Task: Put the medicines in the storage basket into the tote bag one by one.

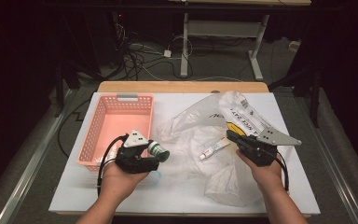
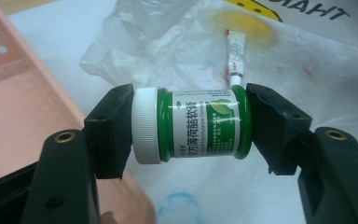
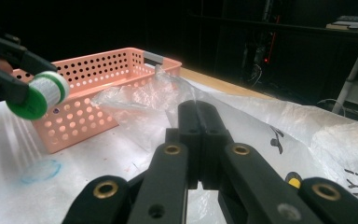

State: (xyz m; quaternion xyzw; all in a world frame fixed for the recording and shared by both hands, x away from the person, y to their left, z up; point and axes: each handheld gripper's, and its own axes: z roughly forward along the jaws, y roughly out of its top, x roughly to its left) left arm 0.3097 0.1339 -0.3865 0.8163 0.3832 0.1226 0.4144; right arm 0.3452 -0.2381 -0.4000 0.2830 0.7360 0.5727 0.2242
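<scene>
My left gripper (image 1: 157, 152) is shut on a small green jar (image 1: 159, 150) with a white cap, held sideways just right of the pink basket (image 1: 92, 127). In the left gripper view the black pads clamp the jar (image 2: 191, 126) end to end, one on the cap and one on the base. My right gripper (image 1: 230, 136) rests over the crumpled plastic bag (image 1: 191, 123) with its jaws shut and nothing between them (image 3: 199, 112). From the right gripper view, the jar (image 3: 39, 95) hangs at the left in front of the basket (image 3: 88, 114).
A small white tube (image 1: 214, 149) lies on the bag (image 2: 307, 65) between the two grippers; its cap end (image 2: 235, 58) sits just beyond the jar. A blue circle (image 2: 179, 207) is drawn on the white table (image 1: 177, 191). Floor cables and table legs lie beyond the far edge.
</scene>
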